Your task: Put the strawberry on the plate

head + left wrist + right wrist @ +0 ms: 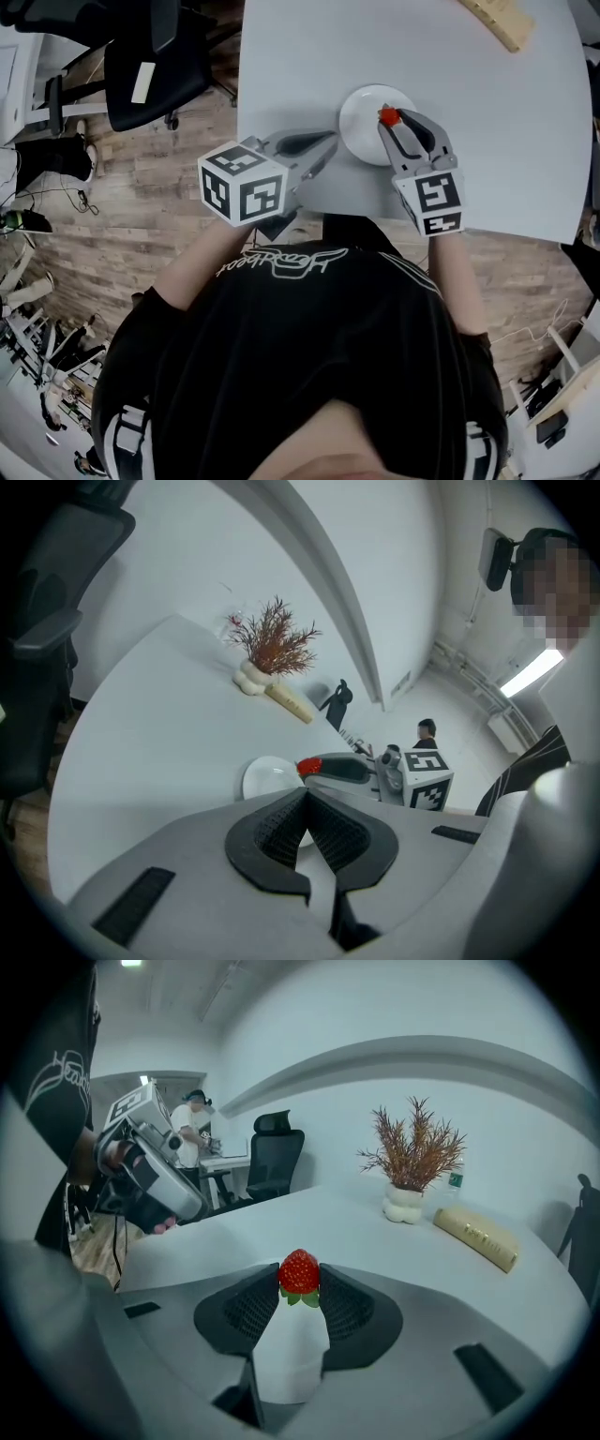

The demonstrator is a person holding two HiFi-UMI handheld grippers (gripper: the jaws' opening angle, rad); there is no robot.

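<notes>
Right claw [387, 120] pinches strawberry [387, 115] above plate [361, 131].

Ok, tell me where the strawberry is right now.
In the head view the strawberry is right of centre, pinched at the tips of the right tool over the white plate on the table.

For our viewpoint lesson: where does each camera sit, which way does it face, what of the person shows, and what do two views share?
Head view: on head, steeply down at table, plate, left claw, right claw; shirt shows.
Left gripper view: on left claw, along its shut jaws towards plate.
Right gripper view: on right claw, along jaws gripping strawberry; shirt at left.
Shared: strawberry, all three.
</notes>
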